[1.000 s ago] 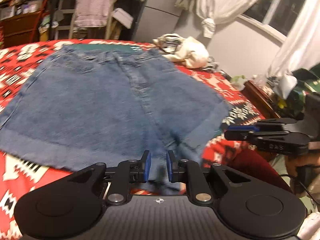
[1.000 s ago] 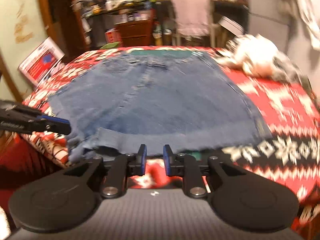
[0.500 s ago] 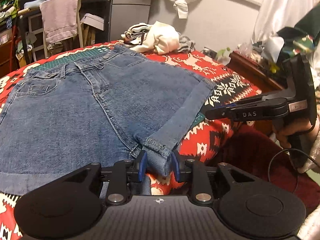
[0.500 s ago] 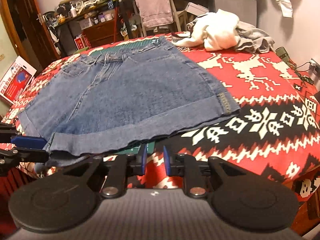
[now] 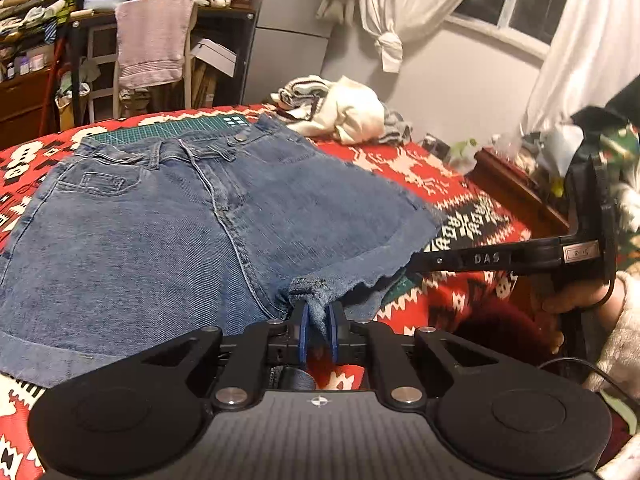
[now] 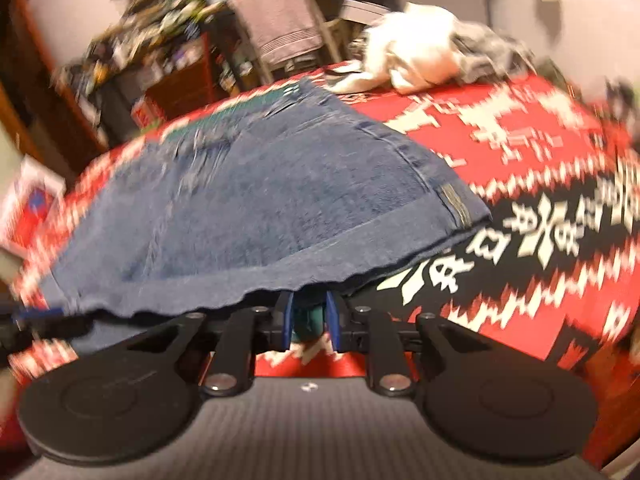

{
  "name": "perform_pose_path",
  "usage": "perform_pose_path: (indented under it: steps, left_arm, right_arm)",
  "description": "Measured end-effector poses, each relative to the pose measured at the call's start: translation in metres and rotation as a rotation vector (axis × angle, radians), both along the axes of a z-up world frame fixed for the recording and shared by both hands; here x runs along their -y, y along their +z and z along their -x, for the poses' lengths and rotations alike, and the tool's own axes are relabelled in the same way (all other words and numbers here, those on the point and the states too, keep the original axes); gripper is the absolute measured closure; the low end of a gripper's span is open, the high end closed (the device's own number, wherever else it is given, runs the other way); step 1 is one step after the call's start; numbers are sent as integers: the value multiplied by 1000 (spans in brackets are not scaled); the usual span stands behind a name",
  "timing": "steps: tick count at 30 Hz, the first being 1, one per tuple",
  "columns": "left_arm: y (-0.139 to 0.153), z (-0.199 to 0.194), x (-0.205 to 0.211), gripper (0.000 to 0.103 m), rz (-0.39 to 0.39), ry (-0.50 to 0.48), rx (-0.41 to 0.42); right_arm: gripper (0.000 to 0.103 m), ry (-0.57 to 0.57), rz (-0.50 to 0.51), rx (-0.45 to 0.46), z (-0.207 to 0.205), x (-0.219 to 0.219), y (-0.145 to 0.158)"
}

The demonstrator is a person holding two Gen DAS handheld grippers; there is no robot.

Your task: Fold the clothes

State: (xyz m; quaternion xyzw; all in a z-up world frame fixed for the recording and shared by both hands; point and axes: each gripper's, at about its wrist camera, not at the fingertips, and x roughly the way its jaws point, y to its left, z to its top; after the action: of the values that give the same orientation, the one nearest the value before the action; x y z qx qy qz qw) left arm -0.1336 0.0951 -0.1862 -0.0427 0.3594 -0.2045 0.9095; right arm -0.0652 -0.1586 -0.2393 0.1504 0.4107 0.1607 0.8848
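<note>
Both grippers meet the shorts' (image 5: 168, 216) near hem; left gripper (image 5: 318, 330) pinches the crotch; right gripper (image 6: 308, 318) narrow, grip unclear; shorts lie flat, unfolded.

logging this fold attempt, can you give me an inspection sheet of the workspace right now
surface: bed with red patterned blanket; green cutting mat under the shorts.
job's things: denim shorts lying flat, front up, near hem bunched.
clutter: pile of pale clothes beyond the shorts.
grippers: left gripper shut on the crotch hem; right gripper at the leg hem, fabric over its tips, grip unclear.
cables: black cable by the hand.
surroundings: pink towel on a chair, crowded shelves, white curtains.
</note>
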Motion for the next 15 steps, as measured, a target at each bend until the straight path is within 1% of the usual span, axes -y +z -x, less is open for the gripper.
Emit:
perform_pose_path:
  steps: [5, 9, 12, 15]
  left_arm:
    - [0, -1, -1, 93, 14, 0, 3]
    - [3, -1, -5, 93, 37, 6, 5]
    - [4, -1, -7, 93, 47, 7, 0]
    - [2, 0, -6, 93, 42, -1, -7]
  right_arm:
    - [82, -74, -143, -79, -3, 13, -10]
    - [81, -159, -308, -133, -4, 27, -21]
    - [81, -184, -434, -190, -8, 32, -32]
    - [81, -204, -502, -209, -13, 29, -41]
